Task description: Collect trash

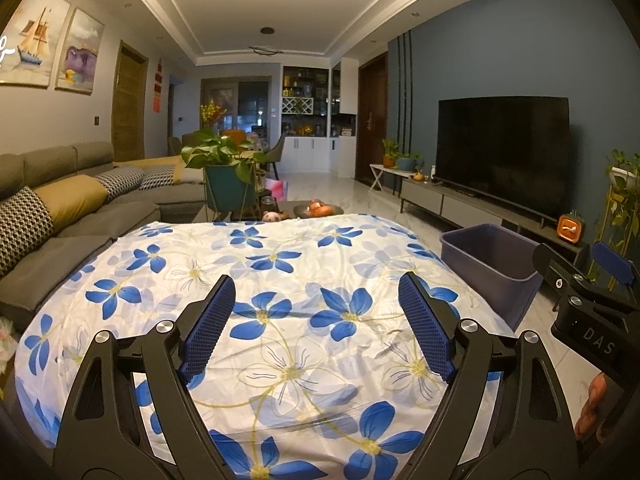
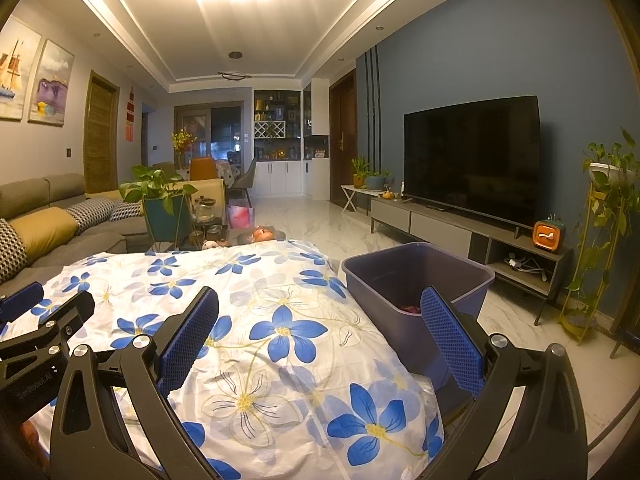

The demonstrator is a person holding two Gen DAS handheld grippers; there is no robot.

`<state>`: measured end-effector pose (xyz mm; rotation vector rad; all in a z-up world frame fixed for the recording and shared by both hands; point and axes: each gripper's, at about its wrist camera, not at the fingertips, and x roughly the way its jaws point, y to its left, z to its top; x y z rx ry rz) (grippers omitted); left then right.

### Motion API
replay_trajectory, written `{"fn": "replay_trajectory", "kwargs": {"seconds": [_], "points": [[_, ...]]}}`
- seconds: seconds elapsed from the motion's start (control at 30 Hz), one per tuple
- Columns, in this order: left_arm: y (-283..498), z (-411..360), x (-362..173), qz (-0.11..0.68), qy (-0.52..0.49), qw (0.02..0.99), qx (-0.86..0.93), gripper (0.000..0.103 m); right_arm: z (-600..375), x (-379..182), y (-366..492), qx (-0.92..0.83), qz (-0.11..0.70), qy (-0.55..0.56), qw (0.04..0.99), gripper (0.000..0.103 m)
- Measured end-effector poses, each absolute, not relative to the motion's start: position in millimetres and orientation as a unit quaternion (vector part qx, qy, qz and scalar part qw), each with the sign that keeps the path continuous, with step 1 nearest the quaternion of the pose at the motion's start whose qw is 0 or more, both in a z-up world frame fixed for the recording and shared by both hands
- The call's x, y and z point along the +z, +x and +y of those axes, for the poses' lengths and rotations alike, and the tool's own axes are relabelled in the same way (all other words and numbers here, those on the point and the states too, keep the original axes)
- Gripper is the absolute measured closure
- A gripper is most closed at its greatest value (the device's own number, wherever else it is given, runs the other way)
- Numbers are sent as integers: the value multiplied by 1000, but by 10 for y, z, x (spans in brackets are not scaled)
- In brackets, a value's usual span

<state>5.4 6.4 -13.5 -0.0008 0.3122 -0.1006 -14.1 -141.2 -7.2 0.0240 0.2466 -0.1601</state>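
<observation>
— Presently: status of the desk (image 1: 280,280)?
— Draped in a floral cloth; no trash visible on it. Purple bin (image 2: 416,280) stands on the floor just beside its right edge, long axis running away from the cameras, mouth up, something reddish inside.
— Claws?
— Left claw (image 1: 316,328) and right claw (image 2: 320,340) both gape wide, holding nothing. Judged: collection near done; next, search for leftovers.

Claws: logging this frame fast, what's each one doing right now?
Left claw: open, holding nothing, above the floral cloth.
Right claw: open, holding nothing, beside the purple bin.
</observation>
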Motion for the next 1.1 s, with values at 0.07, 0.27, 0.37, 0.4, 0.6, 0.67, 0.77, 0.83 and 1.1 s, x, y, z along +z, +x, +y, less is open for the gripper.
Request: {"fn": "replay_trajectory", "kwargs": {"seconds": [0.07, 0.27, 0.37, 0.4, 0.6, 0.67, 0.77, 0.83, 1.1], "points": [[47, 69, -141, 156, -1, 987, -51, 21, -1425, -75, -149, -79, 123, 12, 989, 6], [47, 68, -141, 156, -1, 986, -51, 21, -1436, -65, -139, -78, 123, 12, 989, 6], [57, 60, -138, 156, -1, 986, -50, 21, -1437, -65, -134, -78, 123, 13, 989, 6], [51, 67, -141, 156, -1, 987, -50, 21, -1436, -66, -134, -78, 123, 12, 989, 6], [63, 64, -160, 156, -4, 987, -46, 21, -1434, -65, -127, -78, 123, 13, 989, 6], [71, 57, -164, 157, -5, 987, -45, 21, -1433, -67, -125, -78, 123, 12, 989, 6], [86, 73, -182, 158, -9, 986, -42, 20, -1435, -70, -126, -78, 122, 12, 989, 6], [98, 94, -193, 160, -11, 986, -39, 18, -1434, -74, -113, -78, 122, 12, 989, 6], [97, 151, -192, 163, -19, 986, -31, 15, -1433, -72, -111, -78, 122, 13, 989, 6]]}}
